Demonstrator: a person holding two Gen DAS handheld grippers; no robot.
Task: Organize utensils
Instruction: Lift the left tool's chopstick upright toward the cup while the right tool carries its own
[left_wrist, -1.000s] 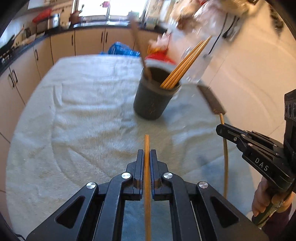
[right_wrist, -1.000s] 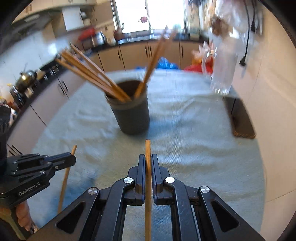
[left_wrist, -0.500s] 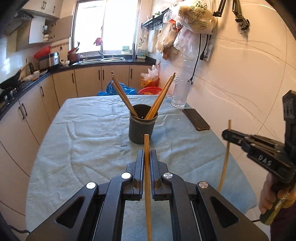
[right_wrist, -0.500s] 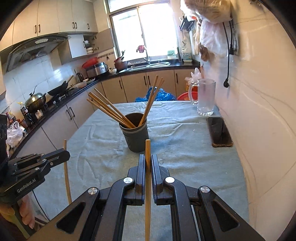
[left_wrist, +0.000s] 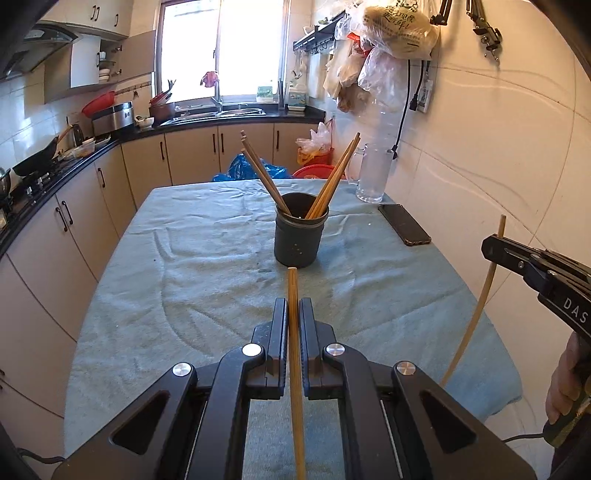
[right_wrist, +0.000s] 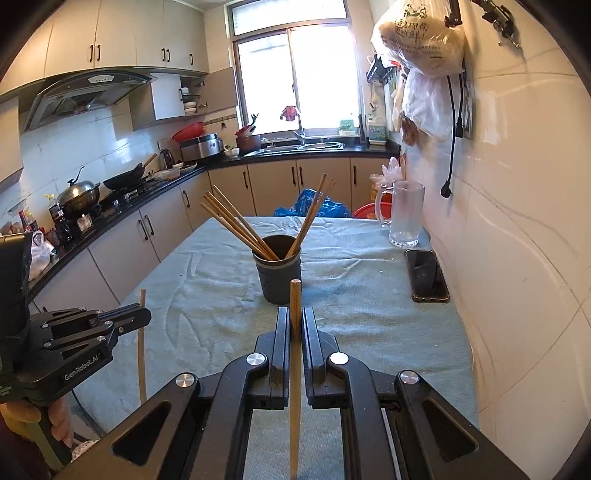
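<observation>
1. The left tool (left_wrist: 293, 314) is clenched on one chopstick (left_wrist: 293, 332), held above the worktop (left_wrist: 207, 258).
2. The dark cup (left_wrist: 300, 240), mid-worktop, already holds several chopsticks.
3. The right tool (right_wrist: 294, 321) grips another chopstick (right_wrist: 294, 354); both remain to drop in.

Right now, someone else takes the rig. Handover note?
Left gripper: shut on a chopstick, held upright over the near end of the table.
Right gripper: shut on a second chopstick, also near the table's front edge.
Holder cup: mid-table on the blue cloth, already has several chopsticks leaning in two bunches.
Done: those are in the cup; I see no loose chopsticks on the cloth.
Left: drop both held chopsticks into the cup.
Mind the phone and glass mug by the wall.
</observation>
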